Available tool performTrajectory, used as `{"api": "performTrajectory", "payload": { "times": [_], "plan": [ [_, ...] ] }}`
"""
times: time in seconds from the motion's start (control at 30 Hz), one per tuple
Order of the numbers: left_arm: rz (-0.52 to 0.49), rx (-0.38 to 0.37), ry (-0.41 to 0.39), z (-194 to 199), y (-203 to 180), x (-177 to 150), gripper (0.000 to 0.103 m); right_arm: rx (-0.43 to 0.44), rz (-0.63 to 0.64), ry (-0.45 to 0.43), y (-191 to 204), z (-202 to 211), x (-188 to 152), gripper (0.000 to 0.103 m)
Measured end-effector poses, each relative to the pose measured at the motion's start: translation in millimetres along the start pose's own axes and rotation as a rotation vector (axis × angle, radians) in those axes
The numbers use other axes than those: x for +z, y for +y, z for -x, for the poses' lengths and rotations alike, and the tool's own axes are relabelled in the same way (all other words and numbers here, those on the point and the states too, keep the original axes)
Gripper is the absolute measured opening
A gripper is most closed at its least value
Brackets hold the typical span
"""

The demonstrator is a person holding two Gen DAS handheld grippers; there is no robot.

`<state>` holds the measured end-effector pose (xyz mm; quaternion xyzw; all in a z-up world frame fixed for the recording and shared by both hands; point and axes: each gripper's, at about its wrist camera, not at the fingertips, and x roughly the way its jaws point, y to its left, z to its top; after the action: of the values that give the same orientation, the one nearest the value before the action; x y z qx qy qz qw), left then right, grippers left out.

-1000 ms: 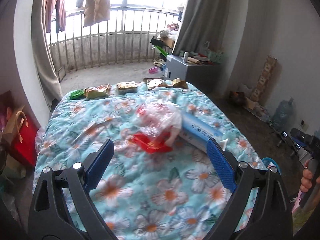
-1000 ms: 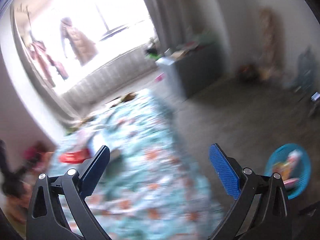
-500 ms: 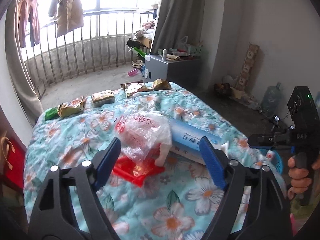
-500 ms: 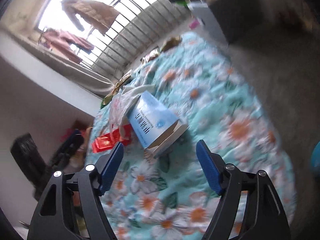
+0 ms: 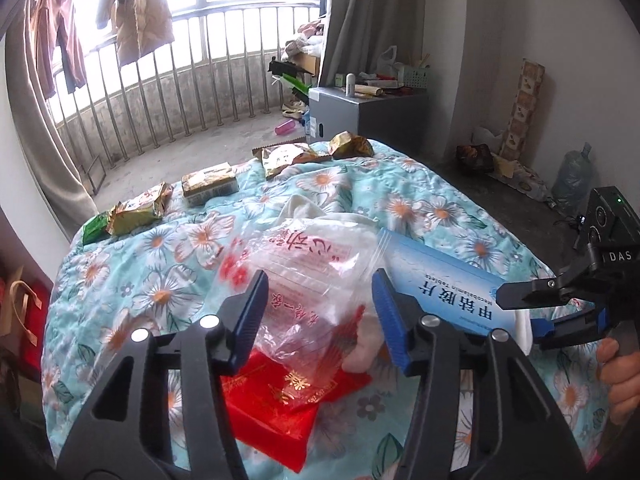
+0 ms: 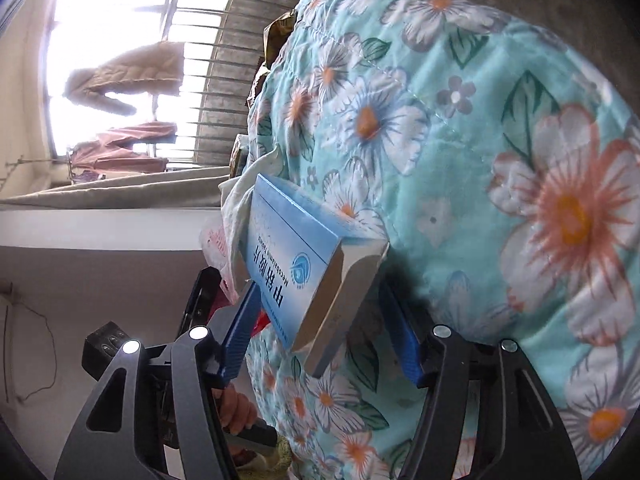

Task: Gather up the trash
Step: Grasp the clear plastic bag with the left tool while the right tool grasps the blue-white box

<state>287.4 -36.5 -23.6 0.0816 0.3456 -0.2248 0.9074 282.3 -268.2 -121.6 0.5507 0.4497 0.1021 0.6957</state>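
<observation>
On the floral quilt (image 5: 420, 200) a clear plastic bag with red print (image 5: 308, 276) lies over a red packet (image 5: 280, 408). My left gripper (image 5: 320, 320) straddles the bag; its jaws are closing and the pads do not clearly press on it. Beside the bag lies a blue medicine box (image 5: 440, 292). My right gripper (image 5: 528, 314), held by a hand (image 5: 620, 380), reaches the box's near end from the right. In the right wrist view the blue box (image 6: 292, 264) sits between the closing jaws of my right gripper (image 6: 320, 336), with a gap at the right pad.
Several snack wrappers and a small carton (image 5: 210, 184) line the far edge of the bed, with a green packet (image 5: 94, 230) at the left. A grey cabinet (image 5: 360, 112) stands beyond, a water jug (image 5: 572, 180) on the floor right, red bags (image 5: 24, 312) left.
Both grippers came forward and down to the pile and their jaws narrowed. The right gripper rolled and swung in from the floor side to the box's end.
</observation>
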Motion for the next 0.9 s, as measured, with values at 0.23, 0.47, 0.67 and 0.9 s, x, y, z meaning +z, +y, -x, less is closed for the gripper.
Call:
{"api": "performTrajectory", "payload": {
  "times": [0.23,0.47,0.67,0.9],
  "plan": [
    [0.053,-0.020,0.031,-11.8,8.2,-4.1,0.032,0.000,-0.037,-0.021,-5.1,-10.0,6.8,0.048],
    [0.105,-0.048,0.039,-11.0,18.3,-5.5,0.011,0.022,-0.049,-0.035,-18.1,-0.4,2.8,0.042],
    [0.143,-0.056,0.011,6.6,29.8,-4.2,0.000,0.070,-0.073,-0.042,-29.0,18.1,-6.0,0.037],
    [0.162,-0.031,-0.047,39.5,44.4,-7.4,0.000,0.138,-0.100,-0.044,-45.0,44.4,-22.6,0.033]
  ]
}}
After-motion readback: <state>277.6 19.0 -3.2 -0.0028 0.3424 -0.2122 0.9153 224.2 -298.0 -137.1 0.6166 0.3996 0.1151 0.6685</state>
